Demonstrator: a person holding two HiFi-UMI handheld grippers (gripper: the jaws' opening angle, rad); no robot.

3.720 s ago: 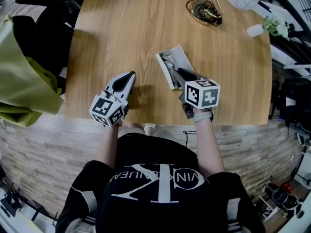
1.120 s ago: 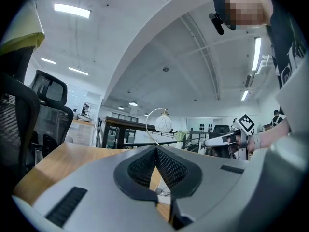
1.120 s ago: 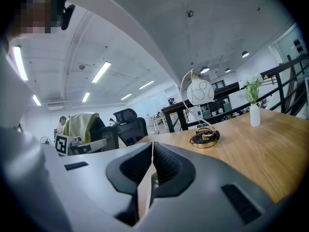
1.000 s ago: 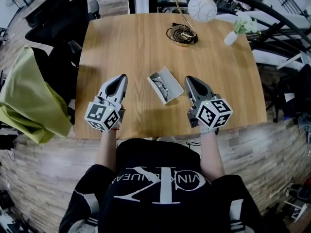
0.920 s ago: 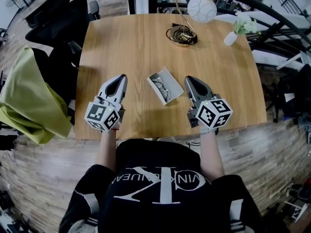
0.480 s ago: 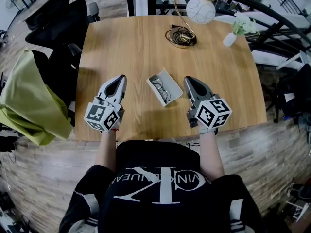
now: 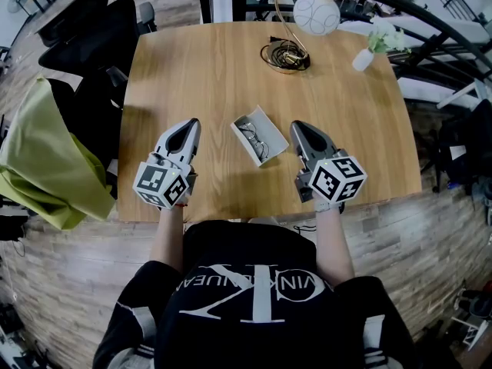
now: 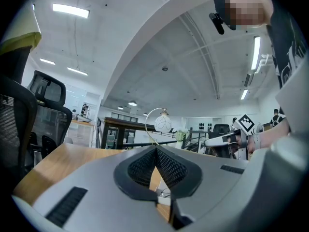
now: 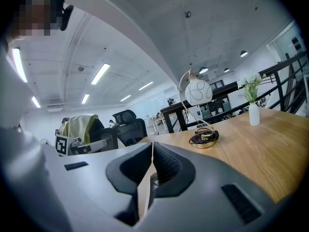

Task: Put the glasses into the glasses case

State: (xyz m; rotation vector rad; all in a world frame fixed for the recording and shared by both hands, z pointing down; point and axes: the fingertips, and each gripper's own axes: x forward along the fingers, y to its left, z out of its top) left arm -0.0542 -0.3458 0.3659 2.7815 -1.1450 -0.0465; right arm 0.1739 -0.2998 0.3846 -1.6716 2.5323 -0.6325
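We've got the glasses (image 7: 257,139) lying inside the open glasses case (image 7: 269,123), which sits on the wooden surface (image 7: 215,68) right between our two tools. The left tongs (image 7: 187,125) are pressed together with nothing in them. The right tongs (image 7: 300,127) are pressed together and empty too, each near one side of the case and clear of it.

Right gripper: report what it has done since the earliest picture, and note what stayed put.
The right gripper has drawn back from the glasses case to the case's right and now sits clear of it, jaws shut and empty. The glasses lie inside the open case as before. The left gripper stays on the case's left, shut. The head camera has shifted a little.
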